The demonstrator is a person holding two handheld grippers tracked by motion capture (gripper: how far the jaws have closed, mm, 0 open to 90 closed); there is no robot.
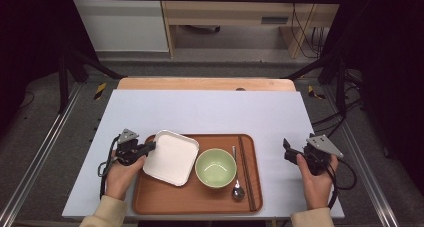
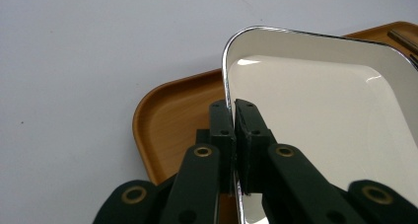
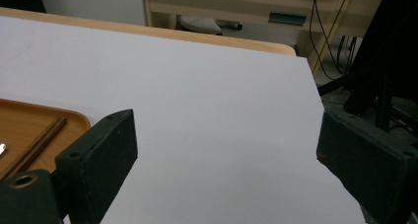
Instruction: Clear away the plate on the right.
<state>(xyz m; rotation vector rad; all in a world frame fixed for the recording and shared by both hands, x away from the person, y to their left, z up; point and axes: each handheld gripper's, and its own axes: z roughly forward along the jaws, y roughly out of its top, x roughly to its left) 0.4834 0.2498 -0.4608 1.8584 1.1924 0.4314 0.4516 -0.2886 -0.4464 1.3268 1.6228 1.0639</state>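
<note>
On the tray (image 1: 195, 199), lower centre of the frame: plate (image 1: 171, 157) at left overhanging the tray's left rim, bowl (image 1: 215, 167) at centre. Right of the bowl, spoon (image 1: 237, 187), then chopsticks (image 1: 246, 172) along the right rim.

1 fixed camera is looking down over my table (image 1: 210, 112). 2 claw cameras are riding close, my left facing the tray's (image 2: 167, 115) corner, my right facing the far edge; all 3 are sharing the tray.

White plate (image 2: 320, 115) cut off at edge
</note>
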